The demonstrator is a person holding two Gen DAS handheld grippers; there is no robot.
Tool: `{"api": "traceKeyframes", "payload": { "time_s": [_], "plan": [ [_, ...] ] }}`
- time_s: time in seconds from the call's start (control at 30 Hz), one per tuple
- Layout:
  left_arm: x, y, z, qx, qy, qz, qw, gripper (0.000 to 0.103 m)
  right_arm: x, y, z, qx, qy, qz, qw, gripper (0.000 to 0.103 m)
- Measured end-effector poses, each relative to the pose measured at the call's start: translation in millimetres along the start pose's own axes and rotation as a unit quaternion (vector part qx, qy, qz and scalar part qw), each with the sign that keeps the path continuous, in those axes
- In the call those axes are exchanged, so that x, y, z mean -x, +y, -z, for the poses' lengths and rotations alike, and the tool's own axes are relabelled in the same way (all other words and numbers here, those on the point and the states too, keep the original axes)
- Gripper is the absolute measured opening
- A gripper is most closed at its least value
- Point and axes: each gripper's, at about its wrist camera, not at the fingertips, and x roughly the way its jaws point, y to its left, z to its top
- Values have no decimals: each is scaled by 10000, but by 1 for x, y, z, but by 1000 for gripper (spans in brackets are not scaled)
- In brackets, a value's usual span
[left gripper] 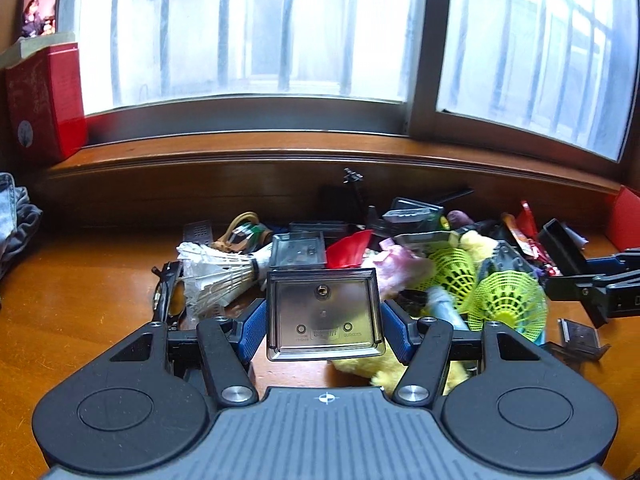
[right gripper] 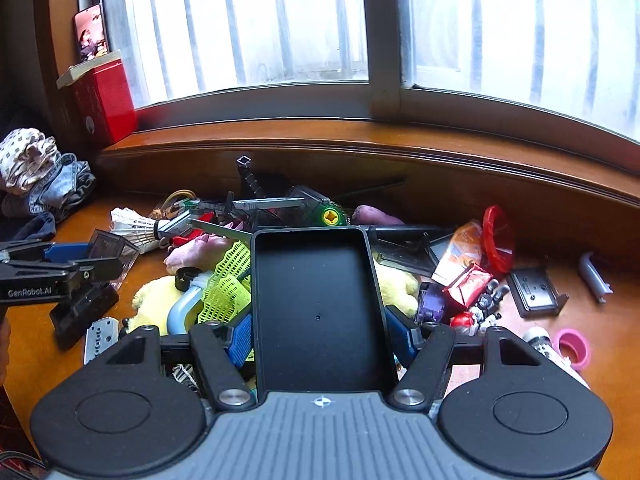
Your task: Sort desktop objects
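Clutter covered the wooden desk (left gripper: 80, 300) under the window sill (right gripper: 320, 136), and both grippers were lifted above it with a load each. The left gripper (left gripper: 323, 320) had its blue pads clamped on the sides of a smoky transparent case (left gripper: 323, 314), held face-on and clear of the pile, likely so it could be carried off without dragging the white feather shuttlecock (left gripper: 216, 276) or the green plastic shuttlecocks (left gripper: 504, 300) beside it. The right gripper (right gripper: 318, 332) gripped a black rectangular tray (right gripper: 316, 300) by its long sides, open side towards the camera, probably as a sorting container. A red funnel (right gripper: 498, 240) and snack packets (right gripper: 460, 264) lay unsorted to its right.
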Motion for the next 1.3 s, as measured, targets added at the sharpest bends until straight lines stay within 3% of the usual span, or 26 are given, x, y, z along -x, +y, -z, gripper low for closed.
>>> {"api": "traceKeyframes", "payload": {
  "time_s": [0.4,0.8,1.3],
  "plan": [
    [6,-43,-7,-405,-32,480,9980,61,35,-11,25,-417,-193,421,9981,68],
    [0,-111,-16,-338,-30,683,9971,61,76,-59,27,-262,-410,443,9978,68],
    [-8,-200,-32,-706,-91,812,9941,61,115,-125,30,-352,-658,391,9964,68]
  ]
}}
